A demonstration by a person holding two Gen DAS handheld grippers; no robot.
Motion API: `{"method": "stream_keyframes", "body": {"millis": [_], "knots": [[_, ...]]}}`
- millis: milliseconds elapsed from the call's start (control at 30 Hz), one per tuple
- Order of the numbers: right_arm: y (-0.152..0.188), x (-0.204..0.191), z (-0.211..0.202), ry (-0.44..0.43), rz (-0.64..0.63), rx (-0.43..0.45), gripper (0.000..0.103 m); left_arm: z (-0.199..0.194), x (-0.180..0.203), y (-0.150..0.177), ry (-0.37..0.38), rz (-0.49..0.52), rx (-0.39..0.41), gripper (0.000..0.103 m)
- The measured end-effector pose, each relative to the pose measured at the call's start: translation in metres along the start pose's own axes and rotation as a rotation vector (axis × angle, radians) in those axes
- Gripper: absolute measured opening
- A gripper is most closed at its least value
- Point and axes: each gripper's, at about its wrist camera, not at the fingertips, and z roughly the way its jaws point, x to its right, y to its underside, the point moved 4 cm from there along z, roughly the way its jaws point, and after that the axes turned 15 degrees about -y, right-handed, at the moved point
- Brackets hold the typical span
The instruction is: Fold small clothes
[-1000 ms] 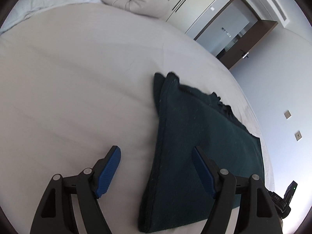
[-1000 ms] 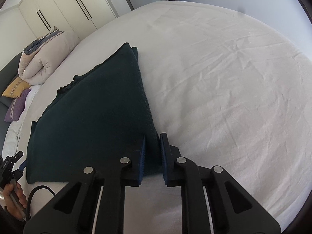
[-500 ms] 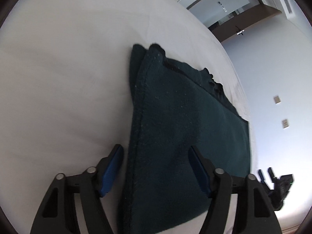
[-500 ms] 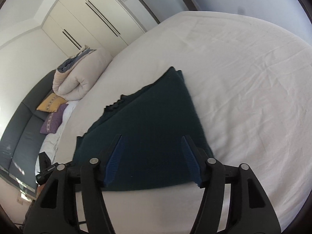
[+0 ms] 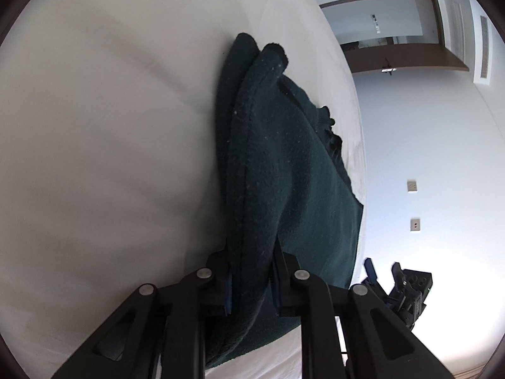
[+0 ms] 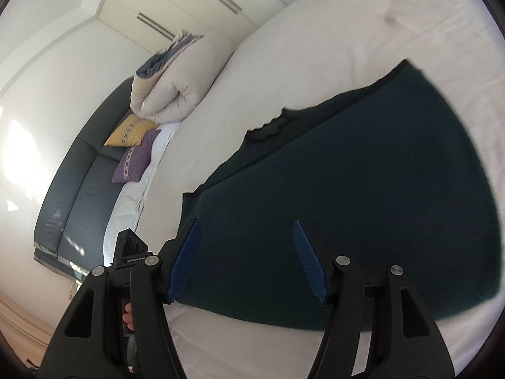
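A dark green fleece garment [image 5: 284,173] lies folded on the white bed [image 5: 110,126]. My left gripper [image 5: 251,279] is shut on the garment's near edge, with the cloth bunched between its blue pads. In the right wrist view the same garment [image 6: 363,205] spreads flat across the bed [image 6: 315,47]. My right gripper [image 6: 246,259] is open just above the garment's near edge, holding nothing. The right gripper also shows in the left wrist view [image 5: 401,287] at the lower right.
A rolled beige duvet [image 6: 176,85] lies at the head of the bed, with a yellow pillow [image 6: 131,131] and a purple pillow [image 6: 135,161] beside a dark headboard [image 6: 79,183]. White wardrobes [image 6: 189,6] stand behind. A doorway [image 5: 394,31] opens past the bed.
My left gripper moved onto the garment's edge and closed on it. My right gripper let go of the corner, opened and shifted along the near edge.
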Motion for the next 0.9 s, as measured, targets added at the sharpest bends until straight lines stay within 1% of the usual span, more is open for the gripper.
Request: {"method": "stream_keyframes", "body": {"millis": [133,233,300,333,400,467,533,600,633,700,767,800,833,867,900], "knots": [[-0.007,0.007,0.044,-0.038,0.058,-0.061,0.06,-0.009,0.009,0.0,0.037,-0.003,0.034,0.016],[-0.011,0.015,0.076,-0.081,0.096,-0.114,0.06,-0.016,0.019,-0.002,0.043,0.006,0.052,0.016],[-0.013,0.027,0.093,-0.067,0.127,-0.14,0.06,-0.019,0.032,-0.004,0.043,0.016,0.067,0.016],[-0.015,0.033,0.098,-0.075,0.152,-0.101,0.06,-0.022,0.039,-0.004,0.044,0.024,0.076,0.016],[-0.019,0.046,0.104,-0.112,0.2,-0.086,0.06,-0.028,0.057,-0.003,0.036,0.06,0.095,0.016],[-0.022,0.053,0.097,-0.179,0.246,-0.052,0.06,-0.031,0.082,0.0,0.026,0.112,0.11,0.015],[-0.026,0.061,0.086,-0.24,0.289,-0.015,0.064,-0.03,0.117,0.003,0.024,0.174,0.117,0.015],[-0.032,0.076,0.072,-0.331,0.372,0.038,0.07,-0.022,0.154,0.01,0.028,0.237,0.119,0.015],[-0.036,0.084,0.064,-0.381,0.413,0.072,0.07,-0.014,0.175,0.016,0.028,0.277,0.114,0.015],[-0.043,0.098,0.048,-0.438,0.464,0.128,0.073,0.009,0.214,0.03,0.015,0.36,0.096,0.015],[-0.049,0.11,0.034,-0.484,0.499,0.166,0.074,0.037,0.245,0.045,0.007,0.432,0.076,0.016],[-0.052,0.116,0.026,-0.497,0.513,0.182,0.074,0.056,0.258,0.053,0.018,0.461,0.051,0.017],[-0.054,0.122,0.02,-0.512,0.529,0.193,0.074,0.07,0.263,0.058,0.029,0.473,0.025,0.022],[-0.055,0.13,0.014,-0.536,0.553,0.198,0.074,0.083,0.265,0.063,0.037,0.47,-0.001,0.032],[-0.056,0.135,0.011,-0.548,0.564,0.197,0.074,0.091,0.265,0.068,0.054,0.458,-0.02,0.039]]}}
